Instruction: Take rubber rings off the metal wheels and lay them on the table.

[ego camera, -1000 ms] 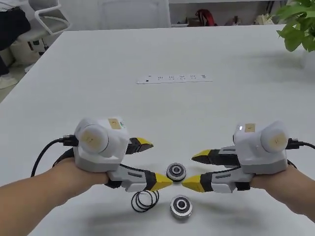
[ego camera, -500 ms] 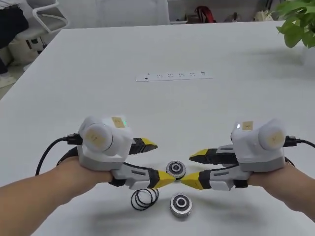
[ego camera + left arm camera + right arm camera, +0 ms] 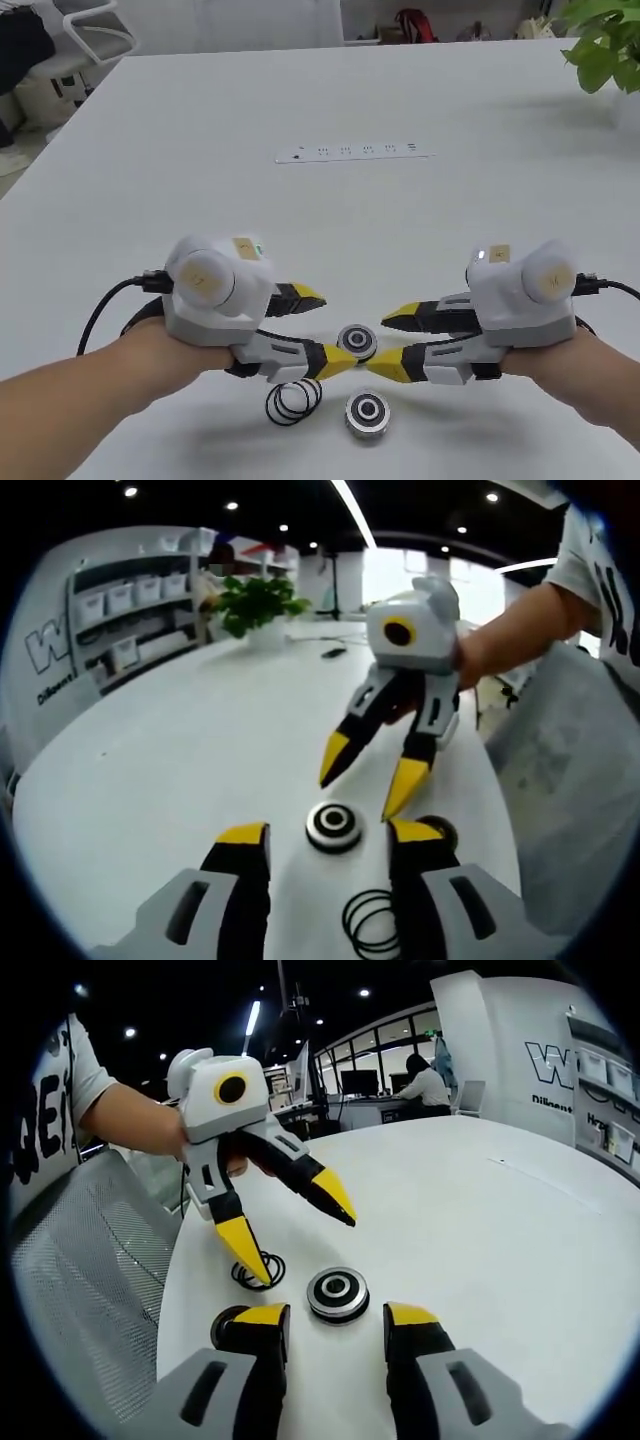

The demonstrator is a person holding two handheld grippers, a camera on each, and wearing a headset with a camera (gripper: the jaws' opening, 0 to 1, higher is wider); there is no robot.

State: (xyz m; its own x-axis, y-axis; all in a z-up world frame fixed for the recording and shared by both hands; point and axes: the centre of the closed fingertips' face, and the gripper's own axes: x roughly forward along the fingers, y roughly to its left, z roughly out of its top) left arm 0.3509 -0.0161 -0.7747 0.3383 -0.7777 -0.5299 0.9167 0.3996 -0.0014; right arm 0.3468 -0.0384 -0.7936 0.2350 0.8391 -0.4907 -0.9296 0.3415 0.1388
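Observation:
Two small metal wheels lie on the white table. One wheel (image 3: 357, 342) (image 3: 333, 825) (image 3: 338, 1293) sits between the tips of both grippers. The other wheel (image 3: 367, 414) (image 3: 437, 831) (image 3: 226, 1324) lies nearer to me. A pile of black rubber rings (image 3: 293, 399) (image 3: 371, 922) (image 3: 258, 1271) rests left of the nearer wheel. My left gripper (image 3: 320, 329) (image 3: 330, 842) is open, its jaws flanking the far wheel. My right gripper (image 3: 389, 340) (image 3: 338, 1318) is open too, facing it from the other side with the same wheel between its jaws.
A white power strip (image 3: 355, 153) lies mid-table, farther away. A green plant (image 3: 603, 45) (image 3: 257, 602) stands at the far right corner. An office chair (image 3: 82, 45) stands beyond the table's left end. A seated person (image 3: 424, 1082) works at a desk in the background.
Both grippers have crept slightly inward toward the far wheel. The wheels and rings have not moved.

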